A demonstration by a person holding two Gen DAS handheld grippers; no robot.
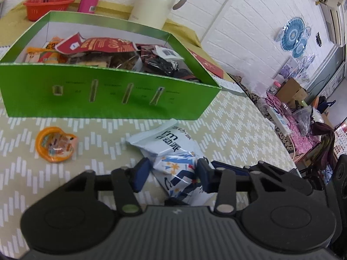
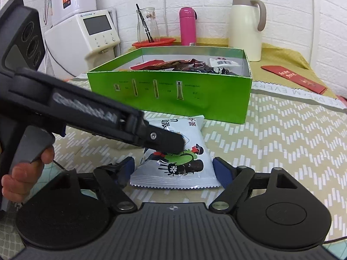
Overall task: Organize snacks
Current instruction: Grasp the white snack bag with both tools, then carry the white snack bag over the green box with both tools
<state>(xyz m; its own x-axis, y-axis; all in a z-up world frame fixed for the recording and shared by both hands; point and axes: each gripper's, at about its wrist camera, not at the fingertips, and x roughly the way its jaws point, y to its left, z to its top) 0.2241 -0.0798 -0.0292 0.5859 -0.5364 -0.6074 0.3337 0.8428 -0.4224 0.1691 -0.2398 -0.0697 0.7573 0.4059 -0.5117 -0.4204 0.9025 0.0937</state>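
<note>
While the left gripper pointed down at a pale patterned tablecloth, its blue pads closed in on a white, glossy plastic snack packet lying just in front of a green cardboard box already holding other snacks. The pads sat against both sides of the crinkled packet, apparently pinching it. A small orange-rimmed jelly cup lay apart to the left, still outside the box.

In the right wrist view, the right gripper had its jaws wide open around the near end of the same packet, not pressing it. The left tool crossed in from the left, a hand on its handle.

To do this well, the left pads probably should squeeze firmly before lifting, since the slick film could slip, then clear the box wall.
</note>
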